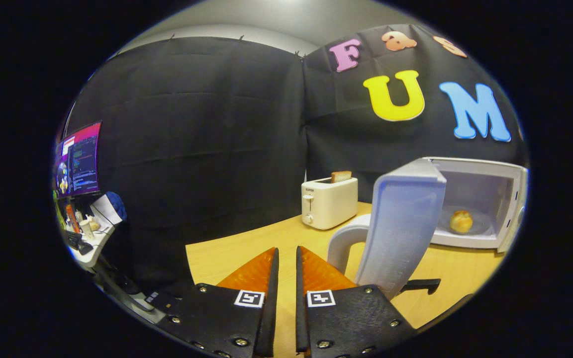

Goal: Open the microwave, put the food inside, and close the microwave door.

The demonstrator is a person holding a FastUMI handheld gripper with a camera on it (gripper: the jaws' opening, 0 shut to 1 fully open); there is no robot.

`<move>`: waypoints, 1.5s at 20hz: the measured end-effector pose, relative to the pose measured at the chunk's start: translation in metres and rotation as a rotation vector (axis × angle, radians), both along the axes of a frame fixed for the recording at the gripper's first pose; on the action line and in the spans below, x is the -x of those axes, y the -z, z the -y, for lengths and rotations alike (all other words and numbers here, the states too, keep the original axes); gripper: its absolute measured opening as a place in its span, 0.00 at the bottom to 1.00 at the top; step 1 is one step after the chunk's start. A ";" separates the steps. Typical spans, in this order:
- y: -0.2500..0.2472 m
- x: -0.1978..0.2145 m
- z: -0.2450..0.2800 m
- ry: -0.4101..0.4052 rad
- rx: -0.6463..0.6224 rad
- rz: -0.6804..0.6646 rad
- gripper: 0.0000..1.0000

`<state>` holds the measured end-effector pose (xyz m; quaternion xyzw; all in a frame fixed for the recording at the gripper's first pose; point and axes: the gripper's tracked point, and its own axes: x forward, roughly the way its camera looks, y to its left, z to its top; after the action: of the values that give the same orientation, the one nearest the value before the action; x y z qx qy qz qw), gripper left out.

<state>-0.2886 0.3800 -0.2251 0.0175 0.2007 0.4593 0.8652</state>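
Observation:
The white microwave (pixel 513 199) stands on the wooden table (pixel 227 258), beyond my fingers to the right. Its door (pixel 401 223) is swung wide open toward me, edge-on, and the curved white handle (pixel 342 243) sits just ahead of my right finger. A round golden bread roll (pixel 461 221) lies inside on the turntable. My gripper (pixel 287 251) is shut with only a narrow slit between the fingers and nothing held. It hovers low over the table, left of the door handle and not touching it.
A cream toaster (pixel 329 201) with a slice of bread (pixel 341 176) sticking up stands at the back of the table, left of the microwave. Off the table's left edge is a desk with a lit monitor (pixel 78 159), a keyboard and small clutter.

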 end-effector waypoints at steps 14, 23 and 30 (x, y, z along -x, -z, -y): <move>-0.023 -0.076 0.150 0.323 0.102 0.131 0.01; -0.007 -0.179 0.263 0.616 0.170 0.133 0.01; 0.014 -0.260 0.310 0.806 0.184 0.116 0.01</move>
<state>-0.0285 0.0702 -0.2393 -0.0085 0.1689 0.0640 0.9835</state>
